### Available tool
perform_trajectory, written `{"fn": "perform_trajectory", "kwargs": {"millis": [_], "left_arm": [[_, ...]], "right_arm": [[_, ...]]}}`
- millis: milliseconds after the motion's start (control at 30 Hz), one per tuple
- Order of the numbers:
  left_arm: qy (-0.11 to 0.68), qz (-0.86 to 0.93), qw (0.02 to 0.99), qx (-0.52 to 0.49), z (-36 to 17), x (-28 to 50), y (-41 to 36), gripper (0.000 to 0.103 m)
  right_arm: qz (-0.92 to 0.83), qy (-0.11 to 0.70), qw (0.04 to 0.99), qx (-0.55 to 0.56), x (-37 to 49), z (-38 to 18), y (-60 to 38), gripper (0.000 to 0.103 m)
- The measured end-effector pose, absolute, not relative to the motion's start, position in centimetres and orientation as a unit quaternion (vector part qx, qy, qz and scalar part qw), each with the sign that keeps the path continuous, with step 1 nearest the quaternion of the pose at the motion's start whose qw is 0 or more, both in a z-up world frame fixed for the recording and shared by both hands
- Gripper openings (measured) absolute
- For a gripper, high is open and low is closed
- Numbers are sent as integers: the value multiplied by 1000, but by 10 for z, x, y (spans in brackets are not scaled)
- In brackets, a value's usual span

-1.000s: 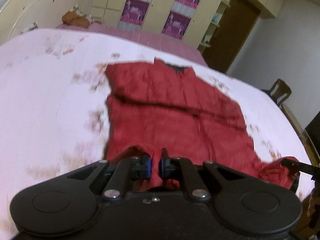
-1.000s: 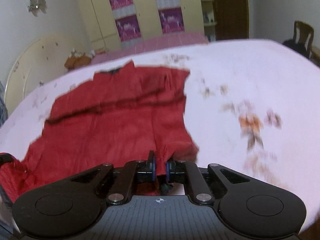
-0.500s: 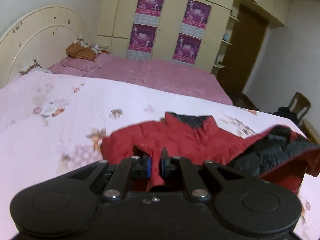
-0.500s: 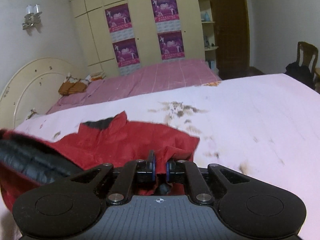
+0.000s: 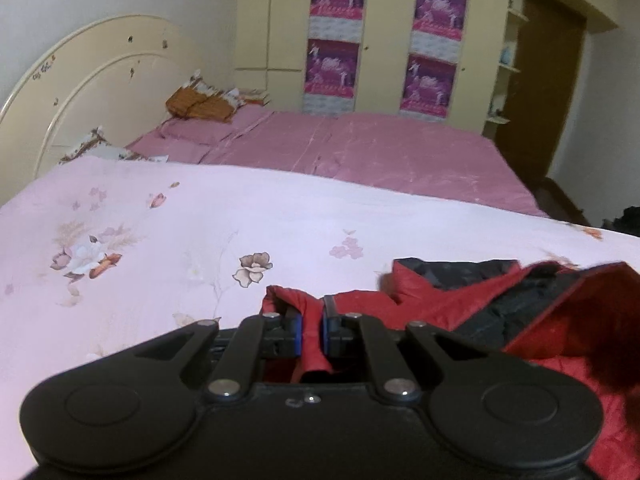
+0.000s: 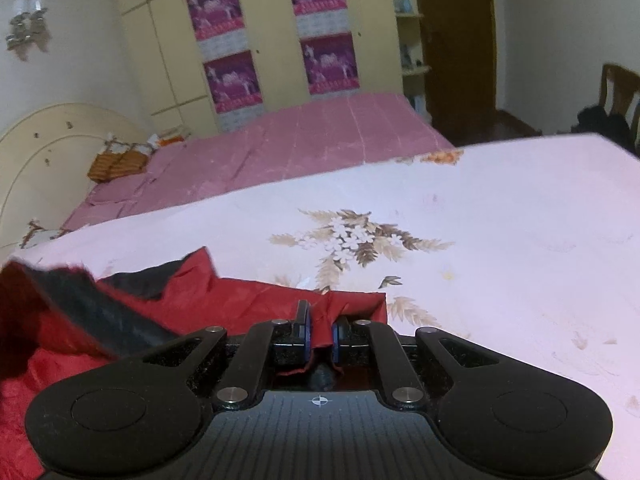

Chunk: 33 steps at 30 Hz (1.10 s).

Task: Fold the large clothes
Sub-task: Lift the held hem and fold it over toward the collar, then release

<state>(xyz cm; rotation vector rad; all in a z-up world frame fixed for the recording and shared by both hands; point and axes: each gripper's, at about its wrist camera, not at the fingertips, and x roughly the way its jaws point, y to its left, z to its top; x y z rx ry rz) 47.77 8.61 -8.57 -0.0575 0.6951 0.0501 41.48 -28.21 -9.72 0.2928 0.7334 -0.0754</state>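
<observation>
Claws (image 5: 311, 326) (image 6: 320, 326) pinch red jacket (image 5: 440, 312) (image 6: 248, 300) edges on floral bedspread (image 5: 200, 240).

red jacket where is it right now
The red jacket lies on the floral bedsheet, low in both wrist views, with an edge pinched in the left tongs and right tongs.

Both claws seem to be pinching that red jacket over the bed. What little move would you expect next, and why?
Probably lowering both together. The left gripper and right gripper each pinch an edge of the red jacket, whose black lining faces up, so it looks folded over, above the bedspread.
</observation>
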Motion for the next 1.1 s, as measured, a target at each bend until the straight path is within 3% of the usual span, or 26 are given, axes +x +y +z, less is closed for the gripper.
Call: {"fn": "perform_trajectory", "kwargs": {"millis": [200,433,533,567,667,700,733,767,800,967,1033,1067,1100], "left_arm": [[350,44,936,-10,-107,508,78,9],[368,51,928,-6,-126,533,78,17],[366,49,929,-23,-123,536,82,21],[364,48,929,-32,-121,535,84,21],[352,40,933,-57,-114,533,88,37],[343,43,937,-57,-111,530,88,57],[332,52,941,-51,-108,530,86,84],[313,61,947,-42,-105,526,84,93],[291,62,954,-31,-101,520,82,95],[281,21,959,17,-97,501,65,87],[292,-1,955,55,-104,496,49,83],[296,-7,952,74,-110,495,41,82],[304,-8,949,86,-118,494,34,79]], "right_arm": [[-39,368,916,153,450,-117,-288,9],[-47,371,909,184,471,-133,-295,12],[-48,360,912,190,473,-131,-296,25],[-49,355,913,196,474,-129,-297,36],[-57,328,920,207,473,-124,-299,90],[-64,319,925,198,472,-121,-298,93],[-64,313,929,189,472,-118,-296,92],[-63,311,930,184,473,-116,-296,92],[-65,309,931,182,473,-114,-295,92],[-42,297,945,132,463,-101,-279,92],[-26,306,947,99,461,-103,-262,80],[-19,315,945,85,460,-107,-252,67],[-14,324,943,77,461,-113,-244,65]]}}
